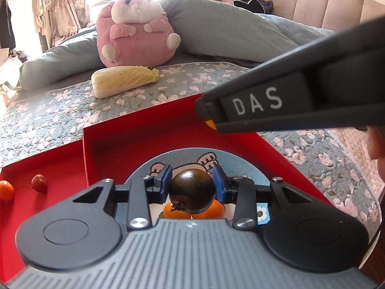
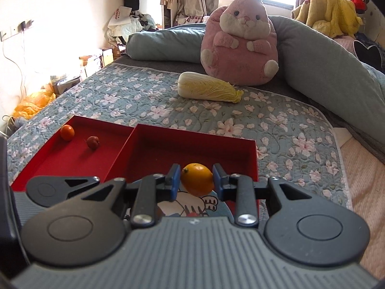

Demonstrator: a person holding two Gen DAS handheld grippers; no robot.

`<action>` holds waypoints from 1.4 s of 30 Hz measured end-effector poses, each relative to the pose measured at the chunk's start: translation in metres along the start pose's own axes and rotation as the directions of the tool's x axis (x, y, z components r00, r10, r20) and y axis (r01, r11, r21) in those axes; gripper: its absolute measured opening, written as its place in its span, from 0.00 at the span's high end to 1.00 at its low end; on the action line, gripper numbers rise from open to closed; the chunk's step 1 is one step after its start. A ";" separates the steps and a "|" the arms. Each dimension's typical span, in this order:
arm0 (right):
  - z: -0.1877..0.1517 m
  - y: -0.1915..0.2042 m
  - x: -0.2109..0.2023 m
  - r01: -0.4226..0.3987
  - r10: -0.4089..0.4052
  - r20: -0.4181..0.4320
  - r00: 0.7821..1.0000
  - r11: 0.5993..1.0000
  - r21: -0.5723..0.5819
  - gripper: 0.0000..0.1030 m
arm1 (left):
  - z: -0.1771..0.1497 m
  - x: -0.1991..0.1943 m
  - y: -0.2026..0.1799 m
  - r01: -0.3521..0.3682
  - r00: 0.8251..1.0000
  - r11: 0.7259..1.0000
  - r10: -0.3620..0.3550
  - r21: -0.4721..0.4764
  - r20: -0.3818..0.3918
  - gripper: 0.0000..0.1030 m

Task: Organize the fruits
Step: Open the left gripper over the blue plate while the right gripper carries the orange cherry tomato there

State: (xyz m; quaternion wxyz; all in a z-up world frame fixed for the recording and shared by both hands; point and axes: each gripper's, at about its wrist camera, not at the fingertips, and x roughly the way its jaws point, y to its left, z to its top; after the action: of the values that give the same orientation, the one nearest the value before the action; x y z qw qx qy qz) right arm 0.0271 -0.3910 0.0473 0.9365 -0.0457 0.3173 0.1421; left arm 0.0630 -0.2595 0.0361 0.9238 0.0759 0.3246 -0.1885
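My left gripper (image 1: pixel 192 179) is shut on a dark, almost black round fruit (image 1: pixel 192 192), held above a blue cartoon plate (image 1: pixel 192 155) inside the right red tray (image 1: pixel 144 130). Two orange fruits (image 1: pixel 172 213) lie on the plate under it. My right gripper (image 2: pixel 196 175) is shut on a yellow-orange fruit (image 2: pixel 197 179) over the same plate (image 2: pixel 216 207). In the left wrist view the right gripper (image 1: pixel 207 118) reaches in from the right, above the tray. The left red tray (image 2: pixel 72 159) holds a small orange fruit (image 2: pixel 67 132) and a small red fruit (image 2: pixel 93 142).
Both trays sit on a floral quilt (image 2: pixel 288 132) on a bed. A napa cabbage (image 2: pixel 209 88) lies behind them, in front of a pink plush toy (image 2: pixel 240 41) and a long grey-blue pillow (image 2: pixel 336 67). A padded headboard (image 1: pixel 312 2) is at the far right.
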 end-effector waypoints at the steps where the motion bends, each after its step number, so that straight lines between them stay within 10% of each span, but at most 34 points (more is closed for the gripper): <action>1: 0.000 0.000 0.000 -0.001 0.001 -0.002 1.000 1.000 0.000 0.68 | 0.000 0.002 -0.001 -0.001 1.000 1.000 0.001 0.002 -0.003 0.59; 42: -0.014 -0.010 0.024 0.024 -0.024 -0.100 0.995 1.000 -0.001 0.68 | -0.010 -0.004 -0.017 0.098 0.995 0.992 -0.099 0.084 -0.002 0.58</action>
State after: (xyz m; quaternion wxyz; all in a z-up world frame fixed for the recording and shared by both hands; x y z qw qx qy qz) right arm 0.0401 -0.3969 0.0214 0.9211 -0.0563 0.3633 0.1283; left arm 0.0475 -0.2716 0.0309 0.9097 0.0981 0.3187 -0.2474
